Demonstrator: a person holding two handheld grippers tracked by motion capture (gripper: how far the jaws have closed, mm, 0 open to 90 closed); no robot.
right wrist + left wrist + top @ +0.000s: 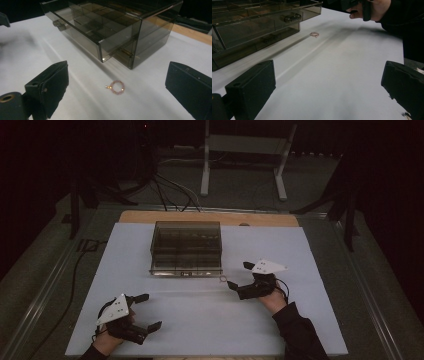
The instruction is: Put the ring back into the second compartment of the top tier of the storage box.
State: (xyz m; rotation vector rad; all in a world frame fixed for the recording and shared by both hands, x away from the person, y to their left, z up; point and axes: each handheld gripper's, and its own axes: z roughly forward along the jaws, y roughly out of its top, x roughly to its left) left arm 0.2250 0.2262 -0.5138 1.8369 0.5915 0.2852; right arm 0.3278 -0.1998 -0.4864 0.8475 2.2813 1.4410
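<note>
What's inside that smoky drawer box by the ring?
The drawer box shows empty-looking divider compartments in its slightly open top drawer; the tinted walls hide the lower drawer's contents. The ring lies outside on the table.

In the high view, the middle and lower part of the white tabletop [200,320] is left open for passage. The upper centre is blocked by the smoked drawer box [186,247], with a small ring [223,279] lying just below its lower right corner.
</note>
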